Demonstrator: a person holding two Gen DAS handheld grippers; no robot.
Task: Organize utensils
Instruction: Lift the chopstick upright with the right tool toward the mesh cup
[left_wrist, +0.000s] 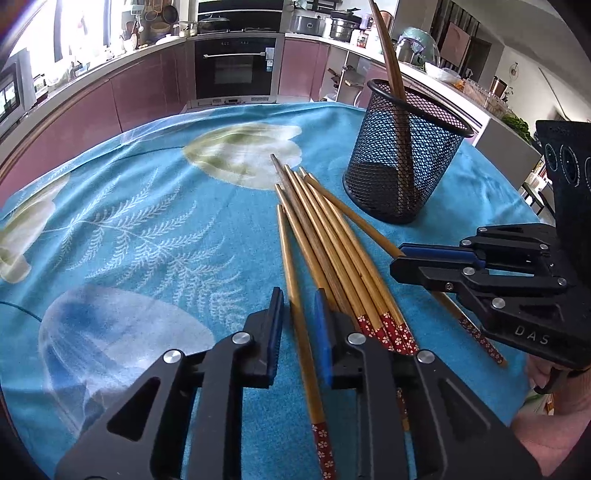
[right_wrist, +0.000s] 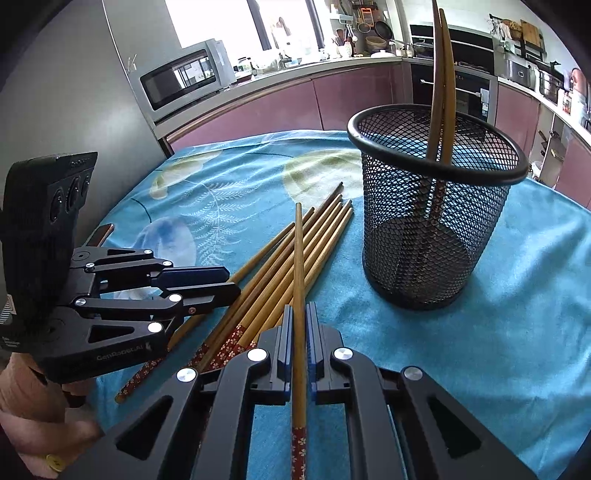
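Several wooden chopsticks with red flowered ends lie fanned on the blue cloth, also in the right wrist view. A black mesh cup stands upright beyond them with two chopsticks in it; it also shows in the right wrist view. My left gripper is a little open, its fingers astride one chopstick that lies on the cloth. My right gripper is shut on one chopstick, which lies across the pile; it appears at the right of the left wrist view.
The table carries a blue flowered cloth. Pink kitchen cabinets, an oven and a microwave stand behind. Pots and dishes sit on the counter past the cup.
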